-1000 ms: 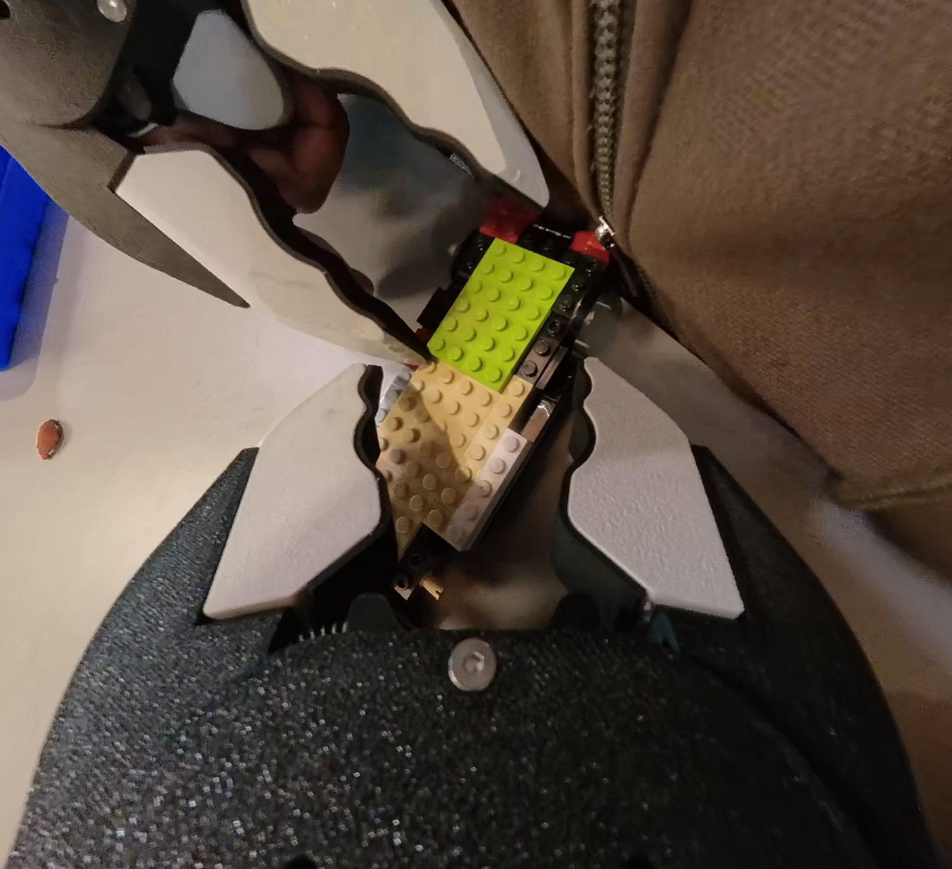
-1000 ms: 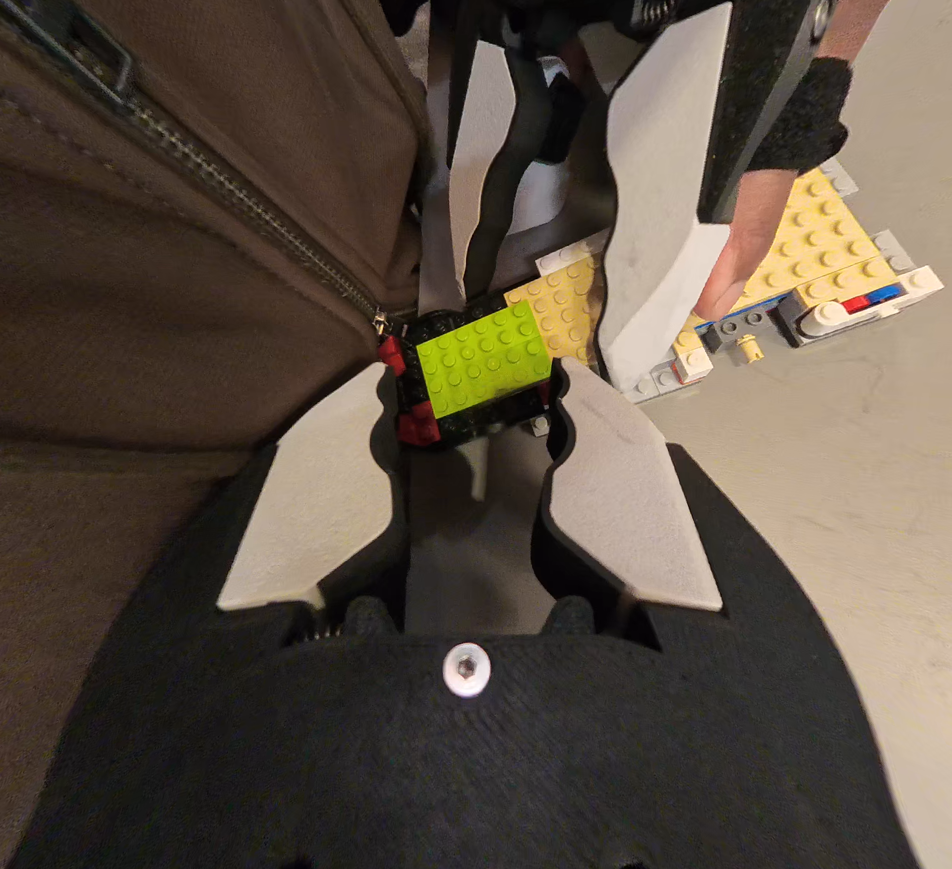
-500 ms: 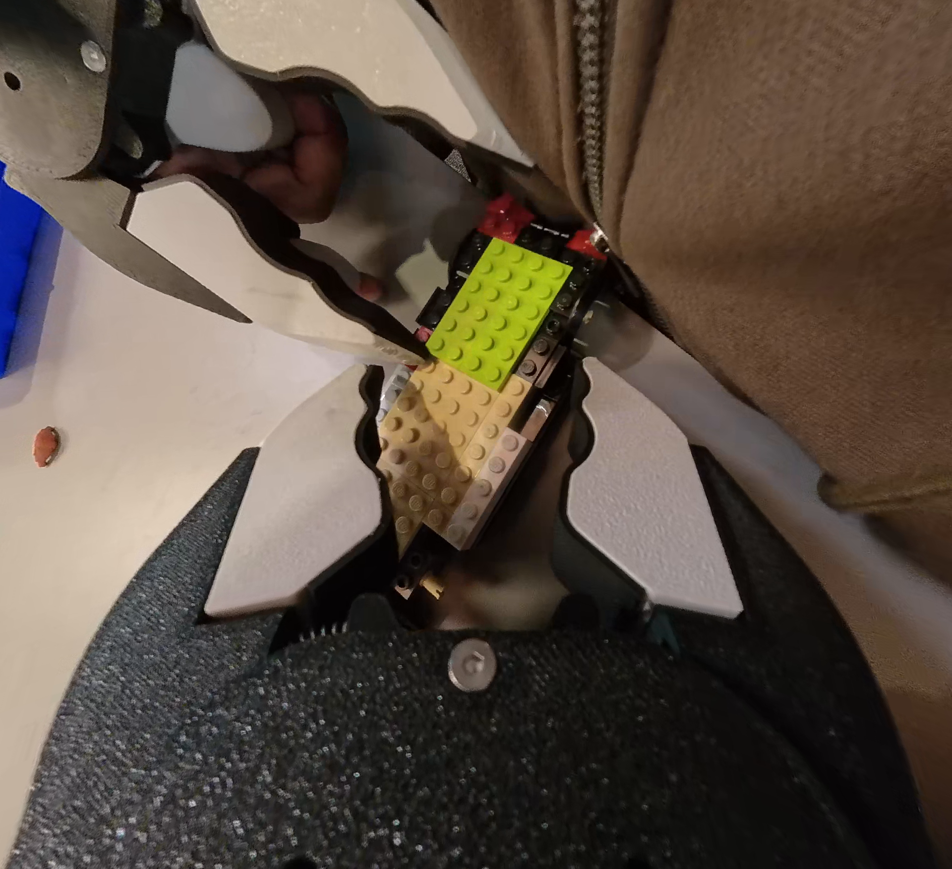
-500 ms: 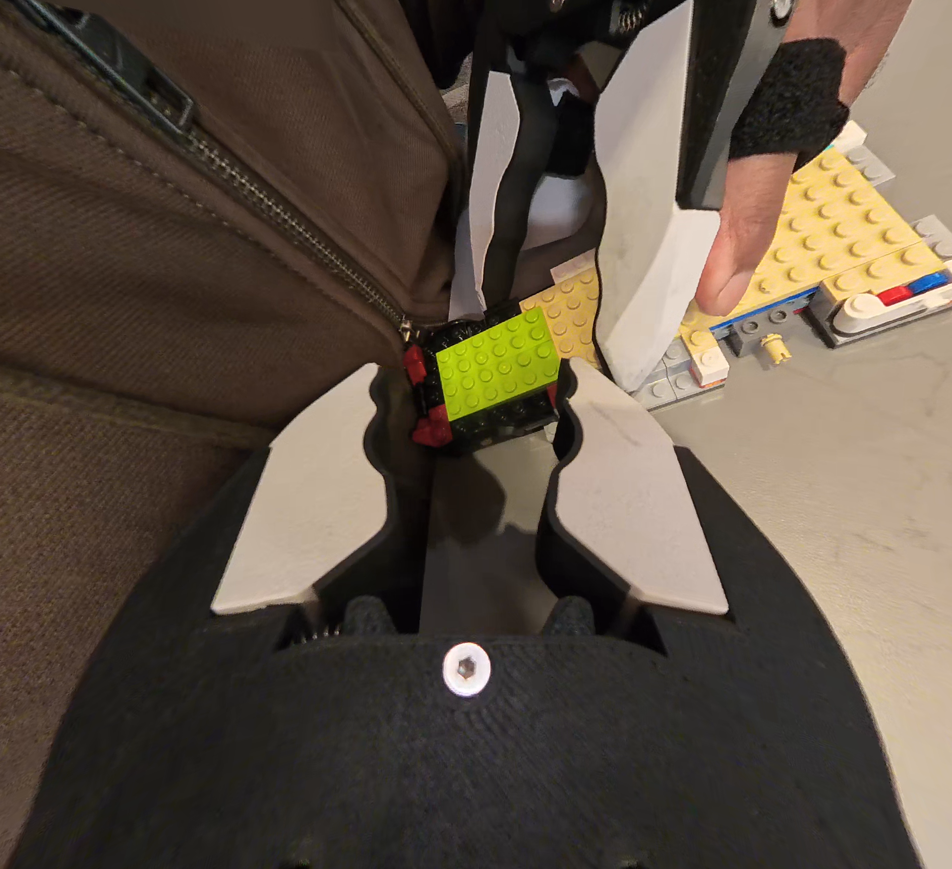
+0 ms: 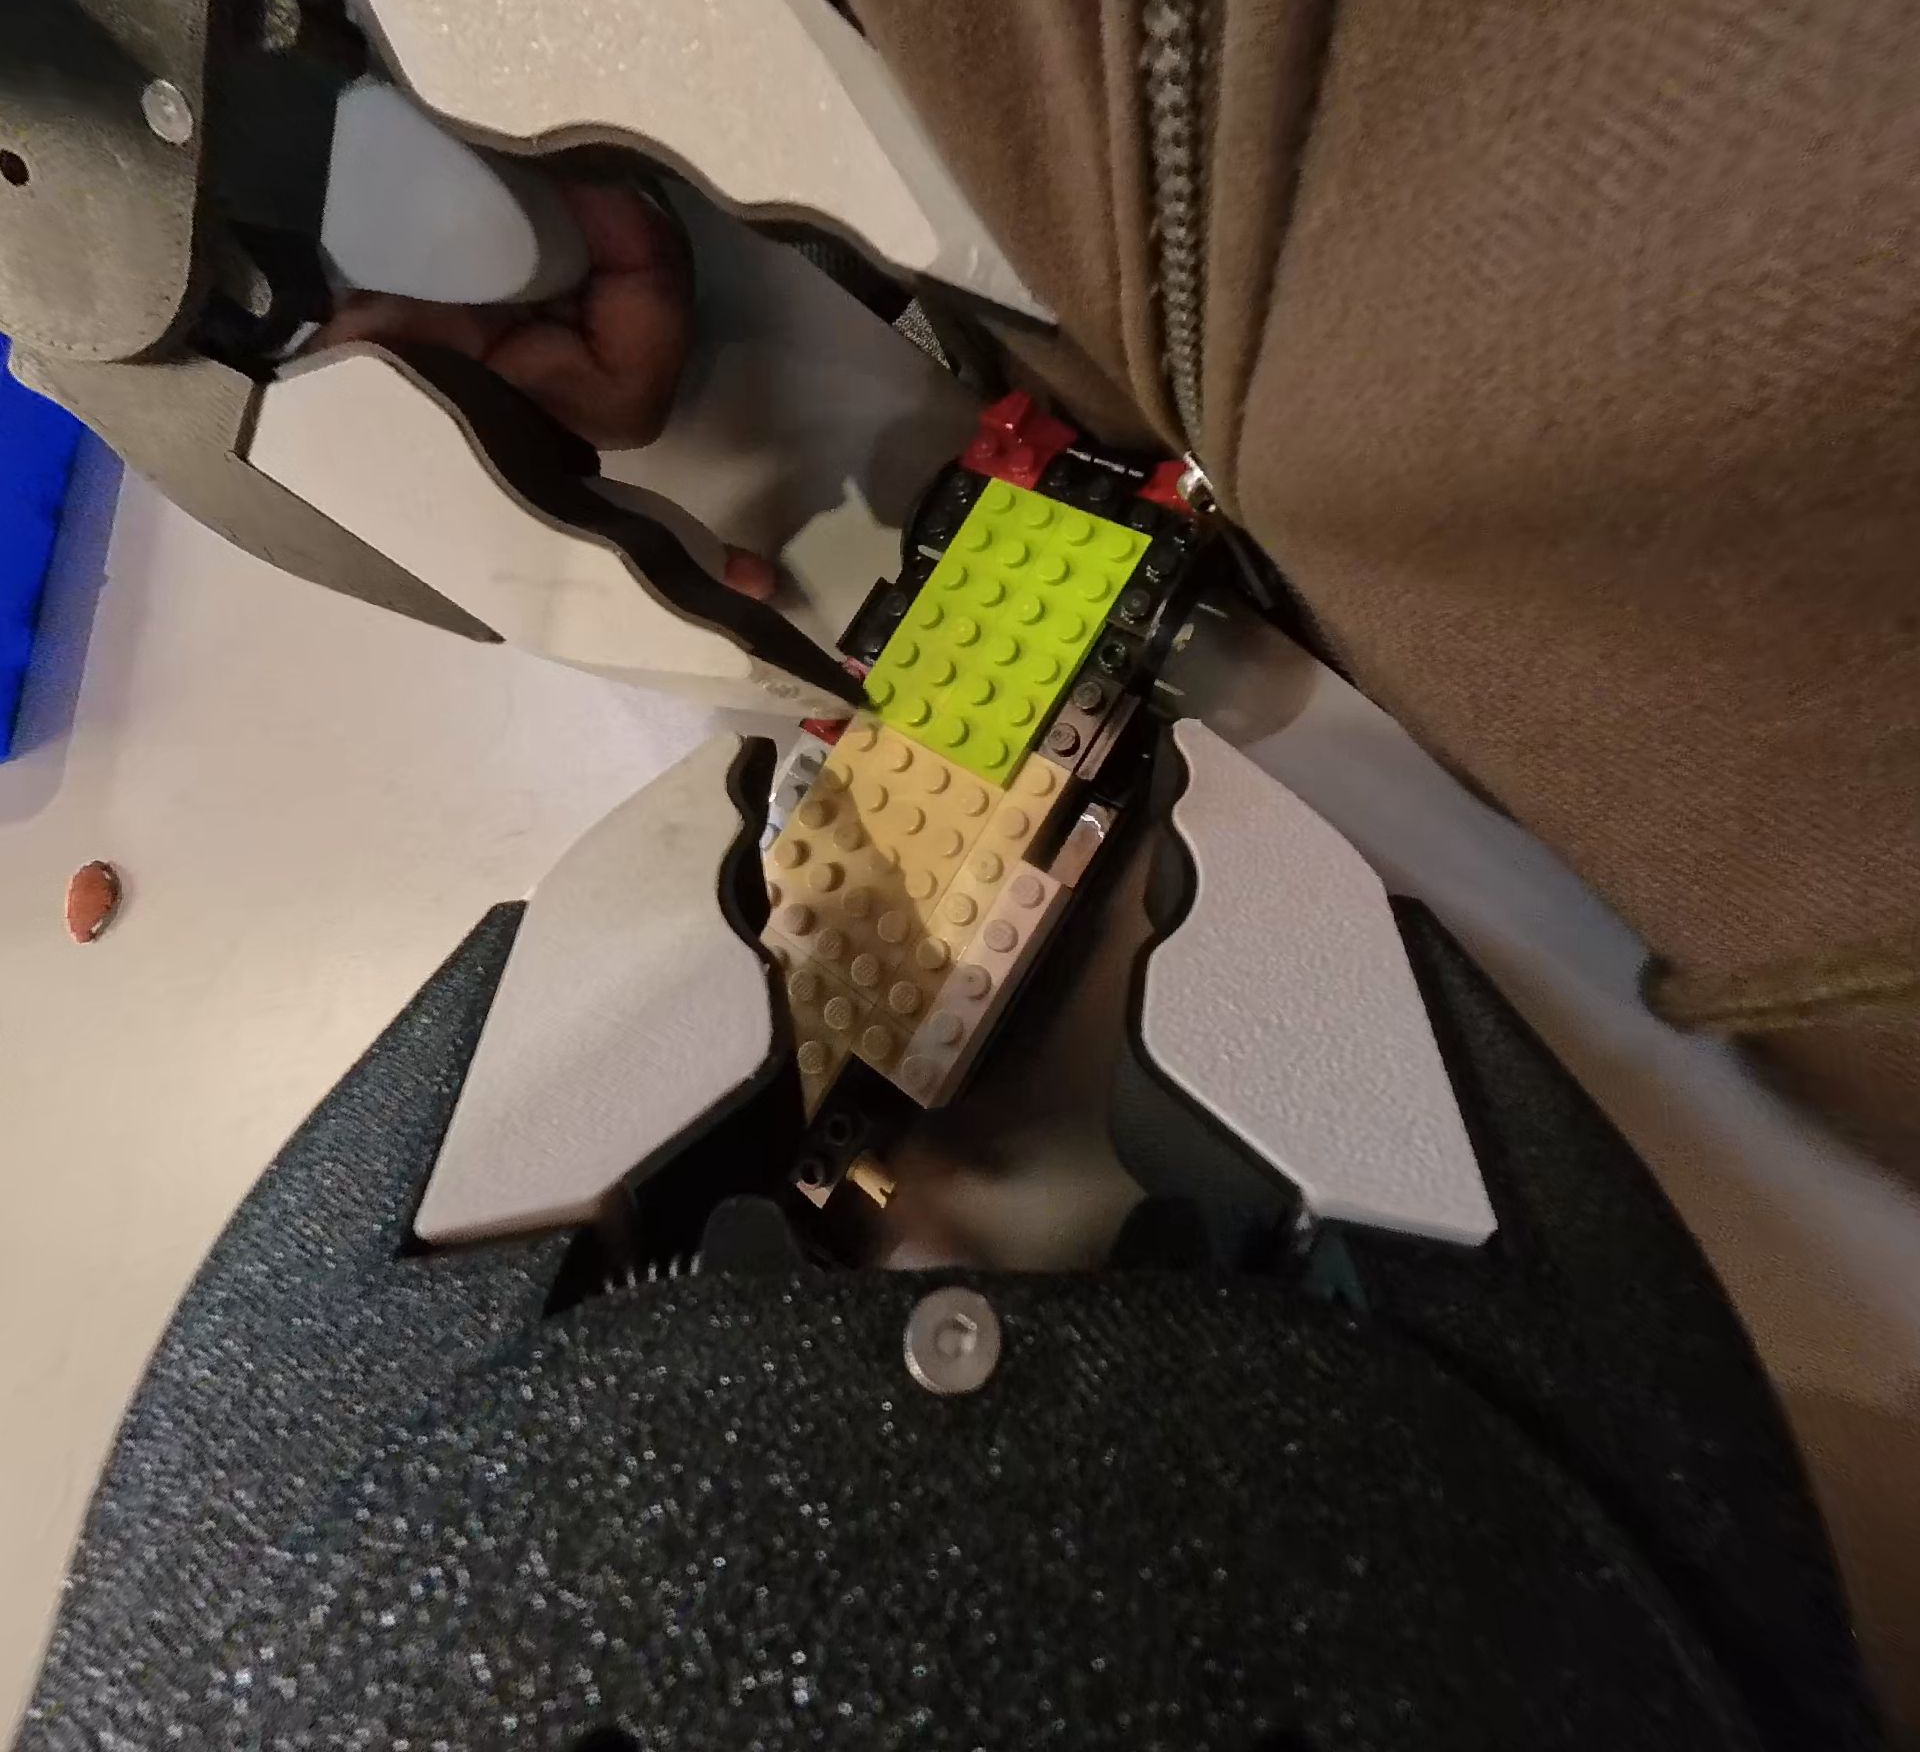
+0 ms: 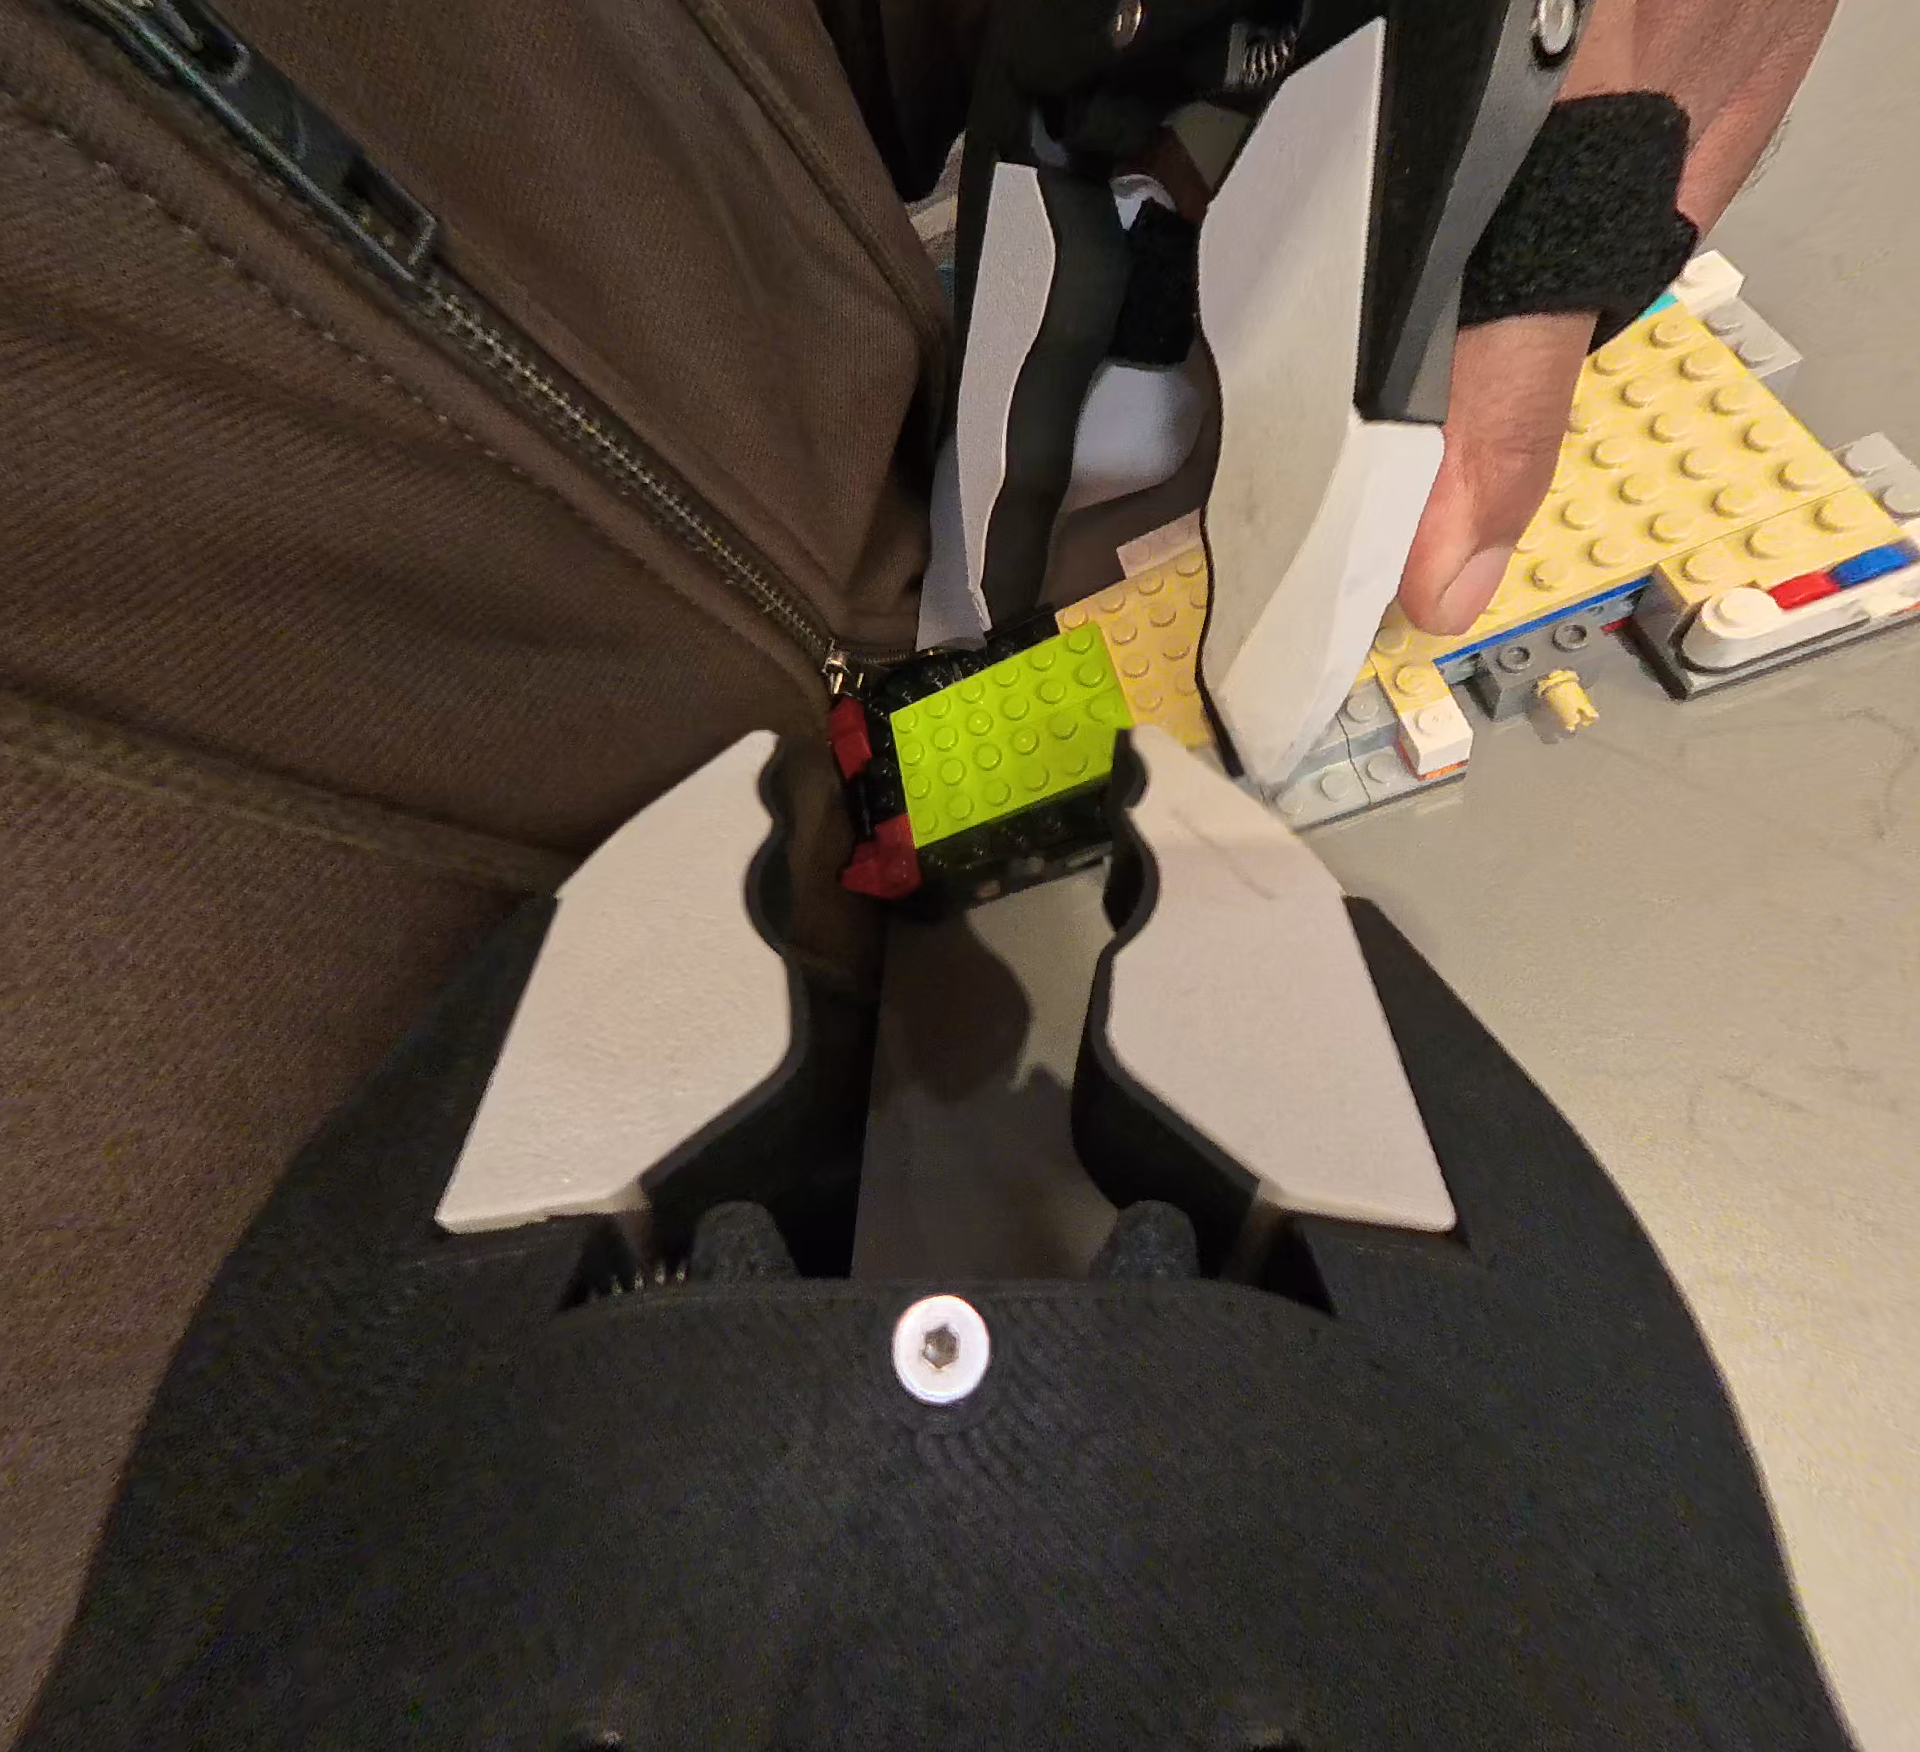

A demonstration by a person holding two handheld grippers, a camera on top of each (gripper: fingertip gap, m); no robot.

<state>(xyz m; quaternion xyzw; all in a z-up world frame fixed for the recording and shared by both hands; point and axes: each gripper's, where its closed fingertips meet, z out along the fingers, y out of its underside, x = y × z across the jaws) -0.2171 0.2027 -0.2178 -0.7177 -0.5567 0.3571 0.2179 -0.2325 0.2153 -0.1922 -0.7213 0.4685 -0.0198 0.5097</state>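
Left gripper (image 5: 961,746): jaws spread wide. The tan end of the build runs between them, against the left finger (image 5: 644,954), with a dark gap before the right one, so nothing is clamped.
Build (image 5: 914,892): a long, narrow brick model, low over the table (image 6: 1558,975) and right up against the jacket. Tan studded plates sit at the near end, with pale grey ones along one edge. The frame beneath is black.
Green plate (image 6: 1003,746): bright lime, studded, on top of the black frame past the tan part. Small red pieces mark the far end by the zip.
Right gripper (image 6: 951,746): reaches in from the other side with its jaws apart around the green section. One finger (image 6: 1195,829) touches the plate's corner. The other finger stands off the red pieces with jacket cloth showing between, so it has no grip.
Jacket (image 5: 1558,352): brown, zipped, brushing the build's far end.
Hand (image 6: 1538,372): on the left gripper, thumb down, with a black strap.
Farther off: more tan plates with grey bricks (image 6: 1683,455) lie on the table. I can't tell whether they join the build.
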